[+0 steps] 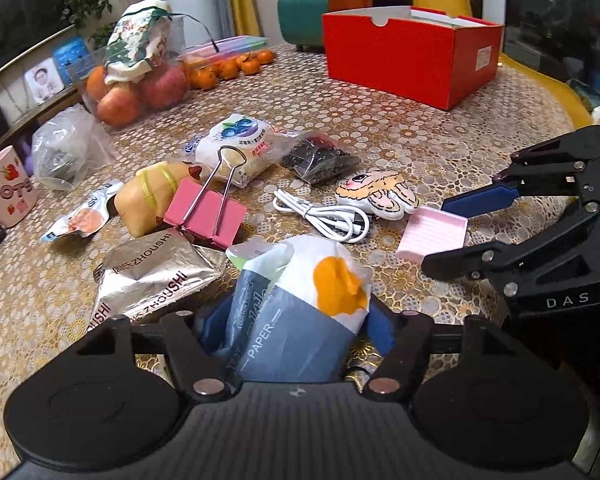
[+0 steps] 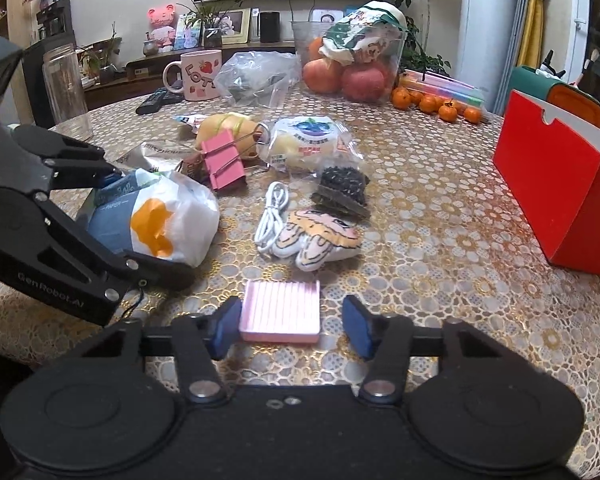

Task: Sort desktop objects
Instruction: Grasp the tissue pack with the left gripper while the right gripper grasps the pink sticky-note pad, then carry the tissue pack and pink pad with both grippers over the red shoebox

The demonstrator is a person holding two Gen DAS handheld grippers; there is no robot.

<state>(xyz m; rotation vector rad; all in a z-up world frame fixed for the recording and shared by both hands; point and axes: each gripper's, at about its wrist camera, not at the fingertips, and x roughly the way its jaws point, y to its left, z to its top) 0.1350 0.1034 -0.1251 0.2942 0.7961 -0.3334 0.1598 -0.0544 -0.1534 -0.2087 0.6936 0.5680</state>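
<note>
The left gripper clamps a tissue pack. Beyond lie a pink binder clip, white cable and red box; the right gripper straddles a pink tray.

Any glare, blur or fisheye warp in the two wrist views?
Left wrist view: sharp up close; the crinkled silver foil packet throws bright highlights, and the red cardboard box bows near the top edge. Right wrist view: the glossy gold-patterned tablecloth shows sheen, the clear glass jar leans from distortion, and background shelves are soft.
</note>
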